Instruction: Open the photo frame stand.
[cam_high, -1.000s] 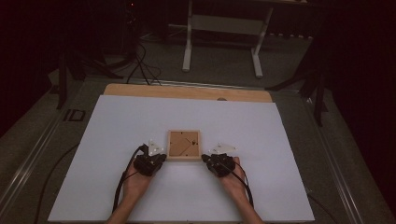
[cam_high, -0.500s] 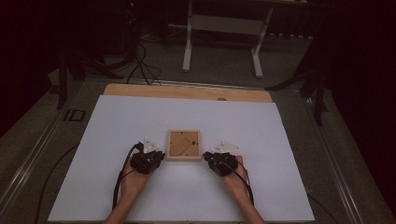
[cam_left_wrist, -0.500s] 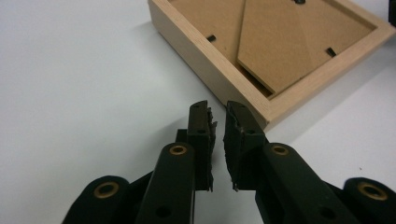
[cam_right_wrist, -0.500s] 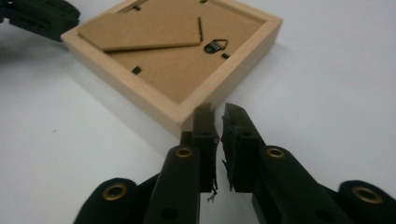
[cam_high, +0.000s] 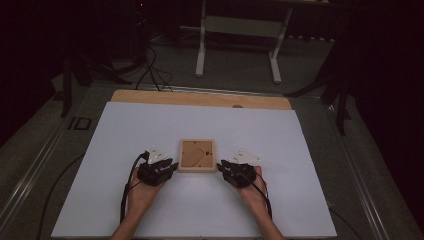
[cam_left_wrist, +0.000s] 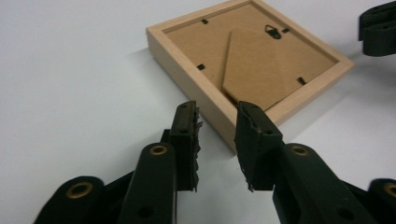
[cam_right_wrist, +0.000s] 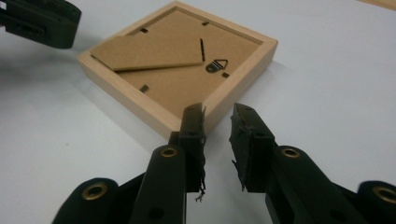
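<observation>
Frame (cam_high: 197, 155) lies face down mid-worktop (cam_high: 300, 200), ungrasped. We hold left tool (cam_left_wrist: 215, 122) and right tool (cam_right_wrist: 218, 122) at its near corners, jaws narrowly parted, empty; all work remains.

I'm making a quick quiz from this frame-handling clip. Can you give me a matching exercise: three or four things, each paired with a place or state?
Things:
1. picture frame
2. left gripper
3. right gripper
4. hanger hook

Places or states:
A. open, by the frame's right side
B. face down on the white table
C. fixed on the frame's cardboard back
D. open, by the frame's left side

Pairs: 1-B, 2-D, 3-A, 4-C
</observation>
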